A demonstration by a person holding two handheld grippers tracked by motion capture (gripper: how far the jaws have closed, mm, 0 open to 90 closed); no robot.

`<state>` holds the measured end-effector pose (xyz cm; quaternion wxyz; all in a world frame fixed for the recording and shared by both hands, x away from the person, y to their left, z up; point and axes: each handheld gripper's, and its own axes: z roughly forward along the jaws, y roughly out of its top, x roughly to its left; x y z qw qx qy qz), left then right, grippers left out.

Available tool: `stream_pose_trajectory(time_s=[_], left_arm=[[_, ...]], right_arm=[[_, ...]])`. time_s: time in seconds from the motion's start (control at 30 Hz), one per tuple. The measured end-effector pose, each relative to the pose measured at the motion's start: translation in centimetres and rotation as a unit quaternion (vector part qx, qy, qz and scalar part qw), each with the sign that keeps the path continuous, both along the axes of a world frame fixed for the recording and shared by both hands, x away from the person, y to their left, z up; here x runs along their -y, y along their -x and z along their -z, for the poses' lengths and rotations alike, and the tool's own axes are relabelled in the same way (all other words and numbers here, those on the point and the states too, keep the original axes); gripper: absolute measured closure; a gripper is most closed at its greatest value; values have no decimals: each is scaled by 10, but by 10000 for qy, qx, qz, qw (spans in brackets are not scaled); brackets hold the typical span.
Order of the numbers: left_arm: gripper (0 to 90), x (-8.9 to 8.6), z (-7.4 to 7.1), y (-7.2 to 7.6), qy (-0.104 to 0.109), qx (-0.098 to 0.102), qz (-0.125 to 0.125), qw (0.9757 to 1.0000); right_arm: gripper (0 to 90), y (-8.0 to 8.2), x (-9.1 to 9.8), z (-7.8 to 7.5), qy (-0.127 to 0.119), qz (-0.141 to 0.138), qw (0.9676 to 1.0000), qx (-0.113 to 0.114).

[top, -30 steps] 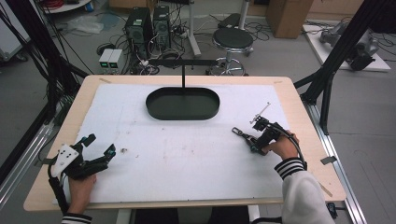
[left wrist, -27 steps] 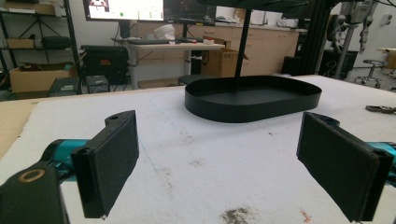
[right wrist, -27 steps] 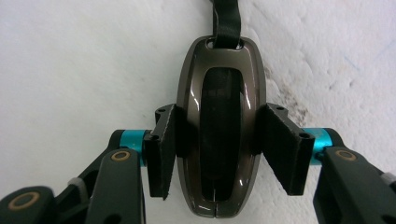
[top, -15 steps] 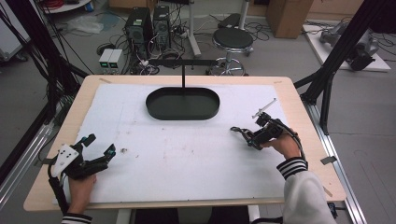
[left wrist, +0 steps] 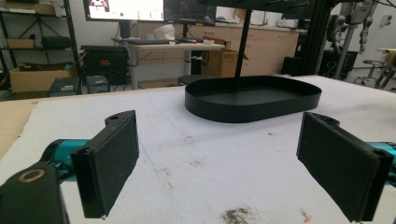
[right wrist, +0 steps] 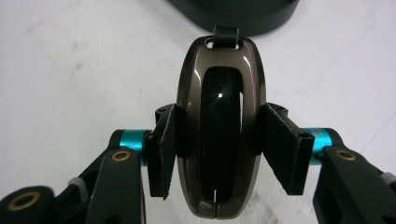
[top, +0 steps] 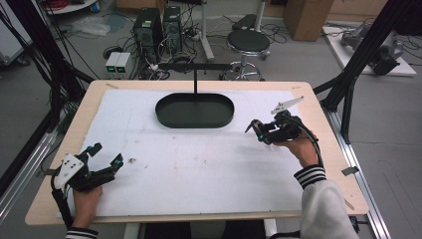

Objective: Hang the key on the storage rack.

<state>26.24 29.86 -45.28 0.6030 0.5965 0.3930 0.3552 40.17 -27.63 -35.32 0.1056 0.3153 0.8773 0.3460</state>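
A dark bronze oval key fob (right wrist: 219, 93) with a glossy black middle and a small strap loop at its top is clamped between the pads of my right gripper (right wrist: 219, 140). In the high view that right gripper (top: 256, 130) hovers over the white mat, just right of the black oval tray (top: 164, 117). The tray's rim (right wrist: 233, 11) shows just beyond the fob. My left gripper (top: 106, 154) rests near the table's front left corner, wide open. Nothing lies between its pads (left wrist: 109, 163), which face the tray (left wrist: 252, 109) across the mat.
A black T-shaped post (top: 195, 74) rises from the tray's far side. The white mat (top: 199, 164) covers most of the wooden table and carries a few small dirt marks. Black frame struts (top: 348, 89) stand at the table's right and left edges.
My right gripper has carried the fob away from the person and slightly left, closer to the tray. The left gripper has stayed where it was.
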Motion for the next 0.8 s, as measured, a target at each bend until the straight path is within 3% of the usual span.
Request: stream_pose_trajectory(time_s=[0.13,0.43,0.67,0.8], left_arm=[[134,0,0,0,3,10,-2,10000],[133,0,0,0,10,5,0,10000],[133,0,0,0,1,11,-4,10000],[133,0,0,0,-21,28,-2,10000]], right_arm=[[482,-3,-5,-11,-162,45,9995,257],[482,-13,-25,-31,-248,-11,9984,510],[481,-22,-40,-42,-289,102,9965,782],[481,-29,-46,-50,-462,257,9947,884]])
